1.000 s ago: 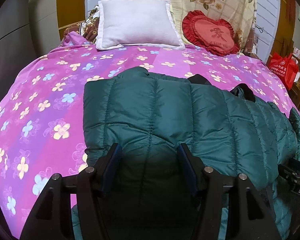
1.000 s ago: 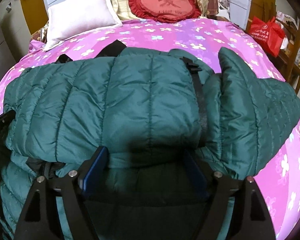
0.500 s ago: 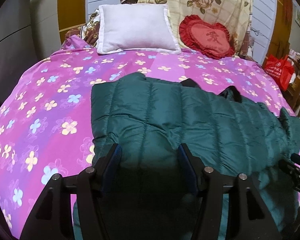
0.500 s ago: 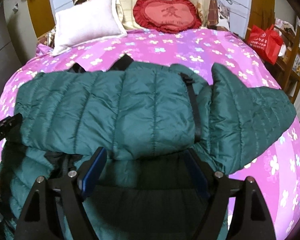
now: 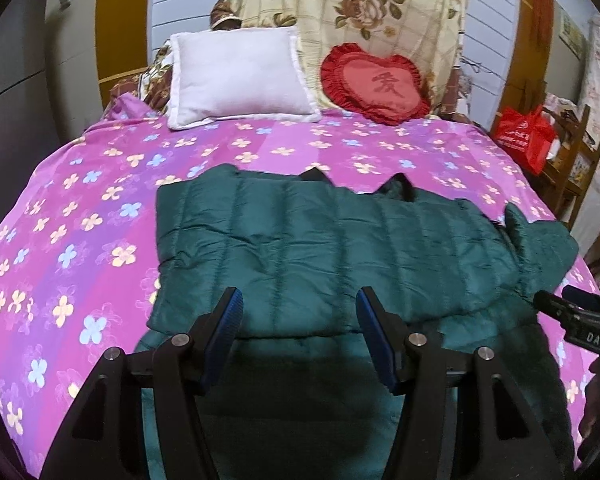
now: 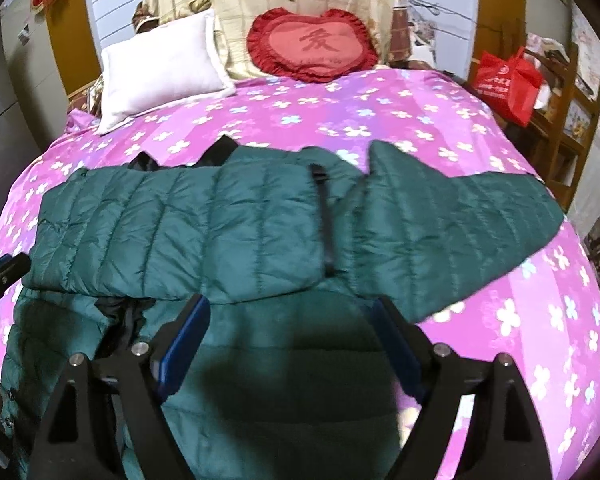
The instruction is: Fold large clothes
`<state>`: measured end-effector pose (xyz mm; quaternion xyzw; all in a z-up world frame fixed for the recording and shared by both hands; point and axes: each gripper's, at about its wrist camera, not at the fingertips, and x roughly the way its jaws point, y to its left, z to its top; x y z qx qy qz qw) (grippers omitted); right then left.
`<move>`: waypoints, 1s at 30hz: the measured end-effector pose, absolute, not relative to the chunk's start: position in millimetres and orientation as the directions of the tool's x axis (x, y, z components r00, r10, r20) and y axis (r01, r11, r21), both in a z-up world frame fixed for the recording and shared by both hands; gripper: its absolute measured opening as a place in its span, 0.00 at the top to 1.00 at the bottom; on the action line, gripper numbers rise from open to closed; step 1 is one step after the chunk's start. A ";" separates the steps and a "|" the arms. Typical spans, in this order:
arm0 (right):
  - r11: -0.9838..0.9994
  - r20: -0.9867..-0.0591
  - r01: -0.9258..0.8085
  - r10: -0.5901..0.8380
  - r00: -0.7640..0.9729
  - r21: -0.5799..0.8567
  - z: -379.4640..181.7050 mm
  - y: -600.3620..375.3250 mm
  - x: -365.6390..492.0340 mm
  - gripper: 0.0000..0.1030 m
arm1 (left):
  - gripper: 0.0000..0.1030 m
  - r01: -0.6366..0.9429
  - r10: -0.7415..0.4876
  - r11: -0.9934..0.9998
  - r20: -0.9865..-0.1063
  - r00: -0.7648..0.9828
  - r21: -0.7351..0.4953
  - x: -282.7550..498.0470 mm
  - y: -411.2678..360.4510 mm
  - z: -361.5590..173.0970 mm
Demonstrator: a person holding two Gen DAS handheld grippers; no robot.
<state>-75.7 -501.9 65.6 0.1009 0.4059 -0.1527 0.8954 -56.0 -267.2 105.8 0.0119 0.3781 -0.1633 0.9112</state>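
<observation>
Both grippers have lifted back from the green quilted jacket [image 5: 320, 248], folded across the pink floral bed [image 5: 80, 216]; left gripper [image 5: 299, 300] open and empty, right gripper [image 6: 290, 308] opening, nothing between its jaws

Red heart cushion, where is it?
The heart cushion sits at the bed's head in both views, right of the white pillow, leaning on the floral quilt.

Both the left gripper [image 5: 298, 306] and the right gripper [image 6: 290, 314] are matte black frames with blue ribbed pads [image 5: 225, 330] on the fingers and round silver screws at the pivots. White letters "DAS" mark the right one's side at the left view's right edge.
</observation>
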 end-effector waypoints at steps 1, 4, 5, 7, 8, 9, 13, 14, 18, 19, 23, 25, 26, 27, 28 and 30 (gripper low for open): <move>0.931 -0.757 0.361 -0.195 0.624 0.058 66.8 -505.9 -78.8 0.17 | 0.64 0.314 -0.294 0.944 -0.689 0.662 -0.100 -59.9 -270.7 108.2; 0.922 -0.751 0.382 -0.211 0.625 0.058 70.3 -520.5 -90.8 0.17 | 0.64 0.329 -0.302 0.939 -0.685 0.663 -0.097 -67.4 -279.9 112.9; 0.919 -0.749 0.390 -0.220 0.625 0.055 71.5 -526.1 -95.0 0.16 | 0.64 0.332 -0.304 0.938 -0.685 0.662 -0.096 -69.2 -282.2 113.9; 0.913 -0.746 0.404 -0.235 0.624 0.050 72.8 -536.7 -100.8 0.16 | 0.64 0.336 -0.309 0.937 -0.685 0.660 -0.098 -73.3 -286.7 115.3; 0.910 -0.744 0.412 -0.243 0.622 0.047 72.9 -543.1 -104.5 0.16 | 0.64 0.339 -0.312 0.935 -0.686 0.658 -0.101 -75.7 -289.1 115.4; 0.905 -0.742 0.422 -0.253 0.620 0.044 73.1 -550.0 -108.2 0.16 | 0.64 0.340 -0.314 0.935 -0.687 0.655 -0.102 -77.4 -290.9 115.3; 0.885 -0.745 0.465 -0.287 0.602 0.035 70.5 -579.9 -120.9 0.16 | 0.64 0.347 -0.318 0.932 -0.690 0.650 -0.102 -83.5 -301.2 113.6; 0.877 -0.745 0.479 -0.299 0.596 0.031 69.0 -588.3 -124.0 0.16 | 0.64 0.350 -0.320 0.931 -0.689 0.651 -0.102 -85.0 -303.3 113.2; 0.855 -0.756 0.518 -0.322 0.570 0.026 60.3 -618.2 -133.3 0.15 | 0.64 0.356 -0.328 0.928 -0.697 0.638 -0.111 -86.3 -314.0 109.4; 0.848 -0.759 0.529 -0.326 0.563 0.029 57.7 -626.2 -136.1 0.15 | 0.64 0.353 -0.331 0.928 -0.701 0.632 -0.120 -85.5 -316.4 108.0; 0.821 -0.766 0.570 -0.339 0.546 0.043 49.0 -654.5 -144.9 0.15 | 0.64 0.334 -0.349 0.928 -0.708 0.614 -0.167 -81.5 -320.5 104.3; 0.812 -0.770 0.582 -0.345 0.537 0.042 44.2 -666.6 -146.2 0.15 | 0.64 0.325 -0.350 0.929 -0.710 0.612 -0.178 -79.9 -321.1 102.8; 0.807 -0.771 0.589 -0.352 0.531 0.037 41.9 -673.2 -146.0 0.15 | 0.64 0.323 -0.351 0.929 -0.710 0.611 -0.181 -79.5 -321.3 102.2; 0.801 -0.773 0.598 -0.360 0.522 0.030 39.2 -679.7 -145.0 0.15 | 0.64 0.322 -0.351 0.929 -0.709 0.611 -0.182 -79.1 -321.6 101.1; 0.796 -0.774 0.605 -0.368 0.515 0.024 37.4 -685.4 -144.1 0.15 | 0.64 0.321 -0.349 0.930 -0.710 0.611 -0.182 -78.7 -322.0 100.2; 0.785 -0.778 0.619 -0.382 0.498 0.011 33.3 -698.1 -141.2 0.15 | 0.64 0.318 -0.342 0.932 -0.716 0.609 -0.175 -77.4 -322.9 97.0</move>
